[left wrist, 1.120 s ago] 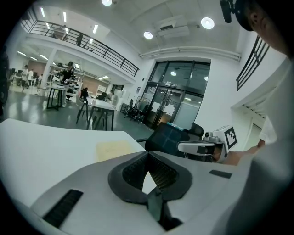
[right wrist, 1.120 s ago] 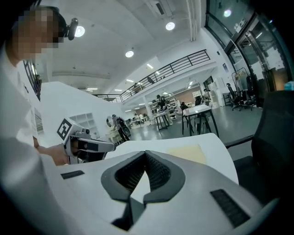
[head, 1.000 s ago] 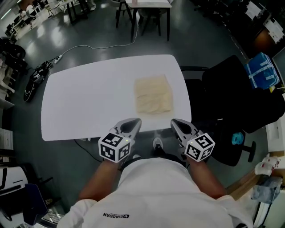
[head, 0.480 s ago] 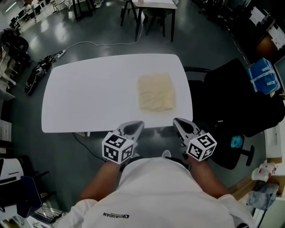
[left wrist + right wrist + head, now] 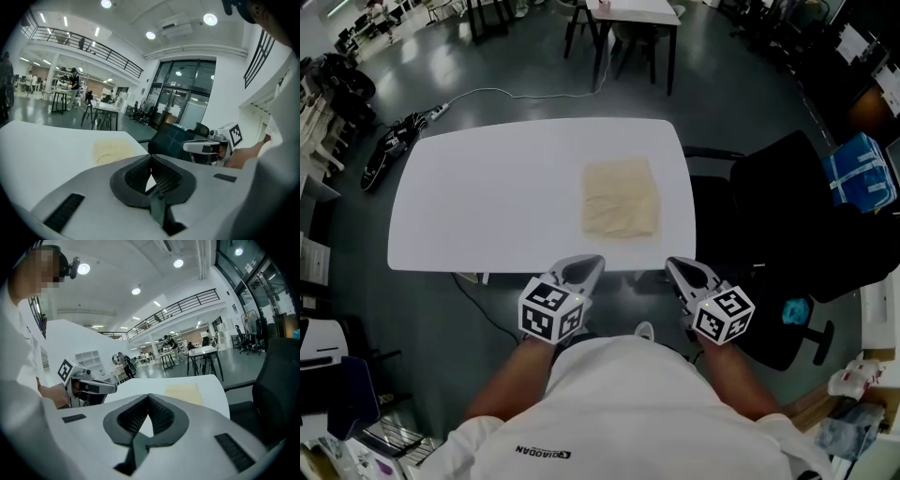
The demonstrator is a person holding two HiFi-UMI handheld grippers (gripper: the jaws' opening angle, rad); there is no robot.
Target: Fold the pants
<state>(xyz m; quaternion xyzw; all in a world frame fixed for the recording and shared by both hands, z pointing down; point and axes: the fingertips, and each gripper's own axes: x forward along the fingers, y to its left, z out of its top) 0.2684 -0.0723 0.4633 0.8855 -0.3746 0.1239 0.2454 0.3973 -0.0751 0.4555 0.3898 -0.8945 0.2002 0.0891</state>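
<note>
The beige pants (image 5: 621, 199) lie folded into a small rectangle on the right half of the white table (image 5: 487, 206). Both grippers hang side by side at the table's near edge, close to the person's body and short of the pants. My left gripper (image 5: 592, 263) is shut with nothing in it, and so is my right gripper (image 5: 672, 265). In the left gripper view the pants (image 5: 112, 151) show beyond the shut left gripper (image 5: 151, 159), with the right gripper (image 5: 187, 146) alongside. In the right gripper view the pants (image 5: 183, 393) lie past the right gripper (image 5: 149, 397).
A black office chair (image 5: 787, 206) stands against the table's right side, with a blue bag (image 5: 858, 169) beyond it. A cable and power strip (image 5: 394, 141) lie on the floor at the far left. Another table with chairs (image 5: 633, 14) stands behind.
Both grippers and the person have drawn slightly back from the table's near edge together. The pants have not moved, and both grippers stay shut.
</note>
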